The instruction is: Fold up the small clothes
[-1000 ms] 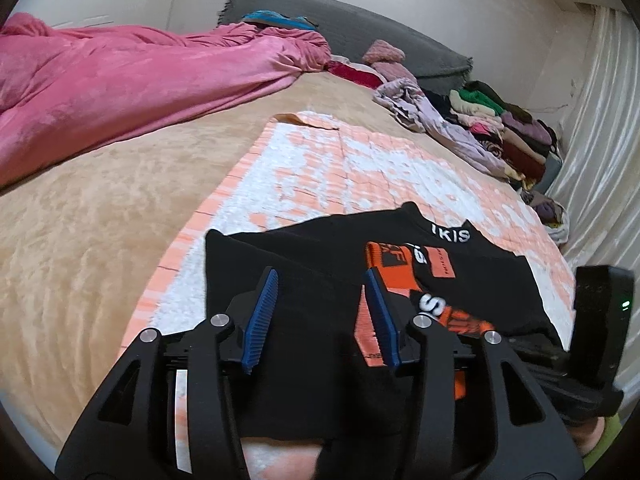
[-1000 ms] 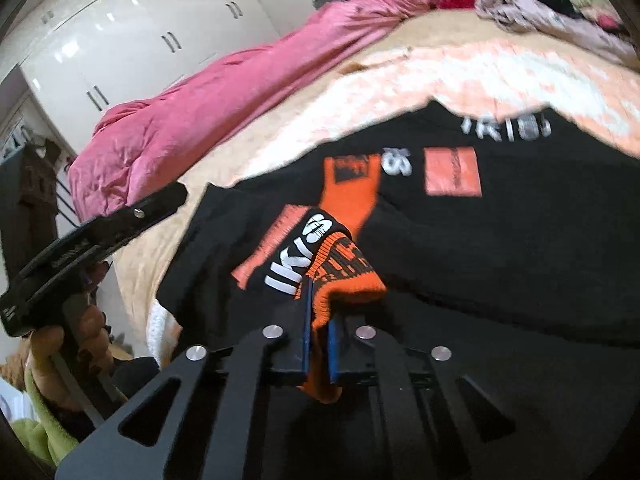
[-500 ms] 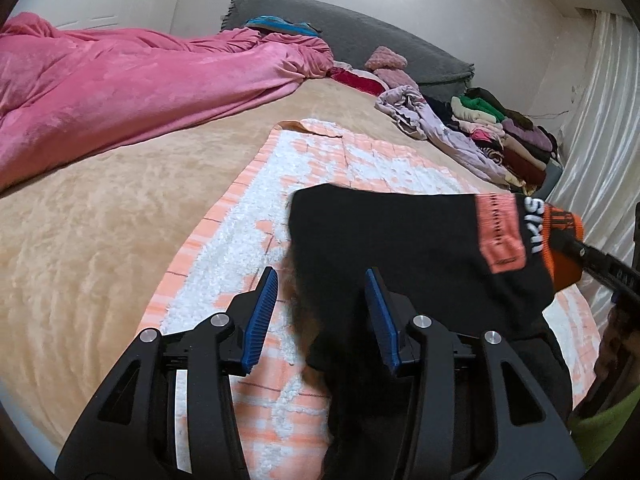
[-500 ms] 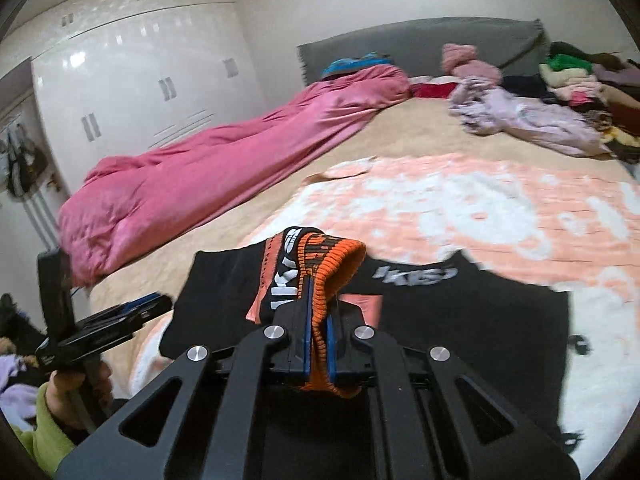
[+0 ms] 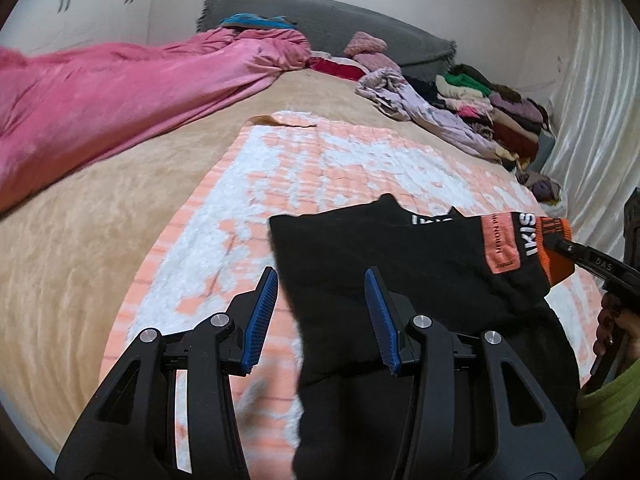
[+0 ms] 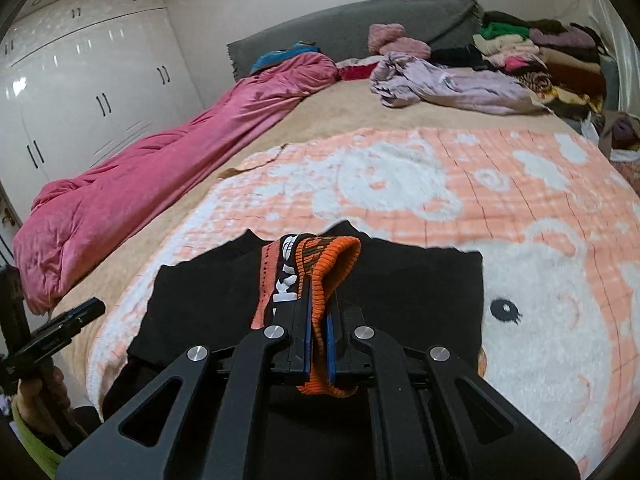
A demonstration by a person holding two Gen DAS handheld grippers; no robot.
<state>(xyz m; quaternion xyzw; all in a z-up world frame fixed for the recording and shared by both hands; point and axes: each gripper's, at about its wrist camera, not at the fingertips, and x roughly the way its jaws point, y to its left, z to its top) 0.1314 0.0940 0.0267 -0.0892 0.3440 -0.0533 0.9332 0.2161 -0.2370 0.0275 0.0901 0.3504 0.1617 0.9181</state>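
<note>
A small black sweater (image 5: pixel 384 264) with orange and white lettering lies on an orange-and-white blanket (image 5: pixel 320 168). My right gripper (image 6: pixel 318 300) is shut on its orange ribbed cuff (image 6: pixel 336 252) and holds the sleeve stretched across the body; it shows at the right of the left wrist view (image 5: pixel 556 244). My left gripper (image 5: pixel 320 312) is open, its blue pads either side of the sweater's left edge, holding nothing. The sweater's body (image 6: pixel 400 280) spreads below the right gripper.
A pink duvet (image 5: pixel 120 100) lies along the left of the tan bed (image 5: pixel 80 240). A lilac garment (image 6: pixel 448 80) and a pile of folded clothes (image 6: pixel 540 52) sit at the far right by the grey headboard (image 6: pixel 360 20). White wardrobes (image 6: pixel 80 80) stand left.
My right gripper lifted the orange cuff and carried the sleeve to the right across the sweater. The left gripper stayed open near the sweater's left edge.
</note>
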